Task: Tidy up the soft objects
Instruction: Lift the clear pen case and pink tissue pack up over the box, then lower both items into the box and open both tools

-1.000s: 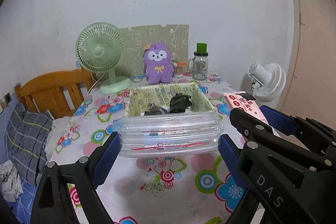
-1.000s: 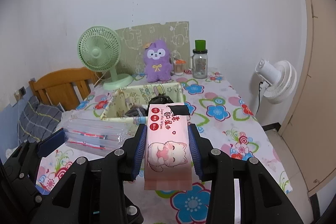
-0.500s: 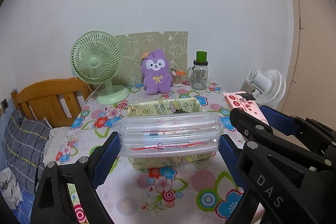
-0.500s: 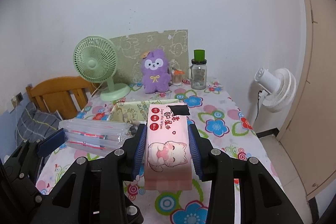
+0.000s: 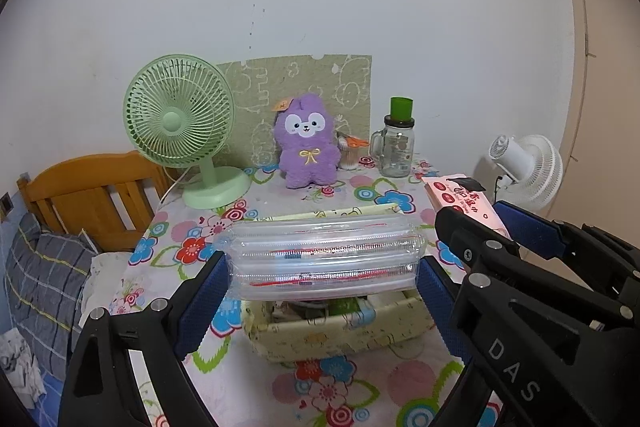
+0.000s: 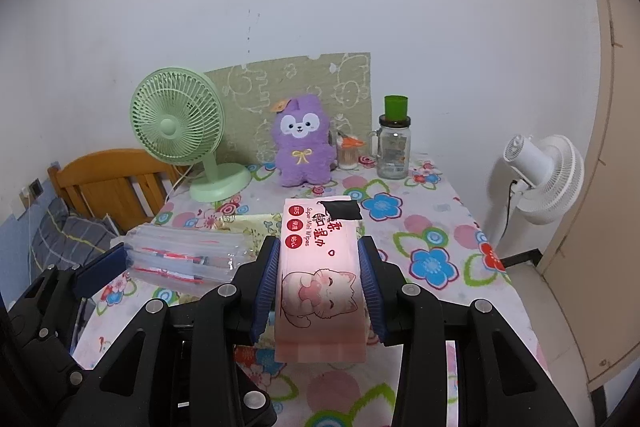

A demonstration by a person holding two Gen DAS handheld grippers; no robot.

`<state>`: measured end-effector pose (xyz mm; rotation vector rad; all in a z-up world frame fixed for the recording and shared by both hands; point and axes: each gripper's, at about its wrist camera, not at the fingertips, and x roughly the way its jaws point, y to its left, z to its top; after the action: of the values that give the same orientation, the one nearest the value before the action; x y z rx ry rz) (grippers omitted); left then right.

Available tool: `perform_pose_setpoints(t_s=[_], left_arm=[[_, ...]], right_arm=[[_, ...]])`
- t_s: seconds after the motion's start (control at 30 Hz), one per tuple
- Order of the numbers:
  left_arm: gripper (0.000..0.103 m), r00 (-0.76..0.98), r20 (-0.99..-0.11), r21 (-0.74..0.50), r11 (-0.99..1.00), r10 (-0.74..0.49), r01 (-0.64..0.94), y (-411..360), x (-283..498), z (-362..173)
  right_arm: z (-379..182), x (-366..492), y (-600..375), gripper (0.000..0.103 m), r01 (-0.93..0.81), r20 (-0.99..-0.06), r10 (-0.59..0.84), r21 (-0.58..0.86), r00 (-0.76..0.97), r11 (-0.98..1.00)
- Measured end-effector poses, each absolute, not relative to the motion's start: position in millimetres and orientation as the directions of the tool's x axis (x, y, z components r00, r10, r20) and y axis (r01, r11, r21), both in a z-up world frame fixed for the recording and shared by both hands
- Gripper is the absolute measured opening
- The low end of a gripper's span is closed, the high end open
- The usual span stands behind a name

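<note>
My left gripper is shut on a clear inflated air-cushion pack and holds it above the pale yellow fabric storage box. The pack also shows in the right wrist view. My right gripper is shut on a pink pack of wet wipes with a cat picture, held above the table to the right of the box. The wipes pack also shows in the left wrist view. A purple plush toy sits upright at the back of the table.
A green desk fan stands at the back left. A glass jar with a green cup on top stands at the back right. A white fan stands off the table's right edge. A wooden bed frame is left.
Both grippers have risen and pulled back with their packs. The storage box now sits lower in both views, under the air-cushion pack.
</note>
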<state>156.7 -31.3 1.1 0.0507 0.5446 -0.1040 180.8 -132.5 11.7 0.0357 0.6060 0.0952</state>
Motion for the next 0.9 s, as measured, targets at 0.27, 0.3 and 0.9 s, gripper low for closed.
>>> perform_pose_setpoints(t_s=[0.27,0.3,0.9], left_arm=[[0.094,0.84,-0.533,0.006,0.992,-0.103,0.126,-31,189,-9],[0.094,0.838,-0.535,0.007,0.992,-0.104,0.127,-31,193,-10],[0.094,0.786,-0.61,0.003,0.991,-0.101,0.13,-33,261,-46]], right_arm=[[-1,213,-130,0.043,-0.098,-0.58,0.129,0.085,0.804,0.992],[-3,218,-129,0.043,-0.1,-0.583,0.13,0.084,0.802,0.991],[-43,284,-129,0.043,-0.094,-0.654,0.124,0.081,0.747,0.992]])
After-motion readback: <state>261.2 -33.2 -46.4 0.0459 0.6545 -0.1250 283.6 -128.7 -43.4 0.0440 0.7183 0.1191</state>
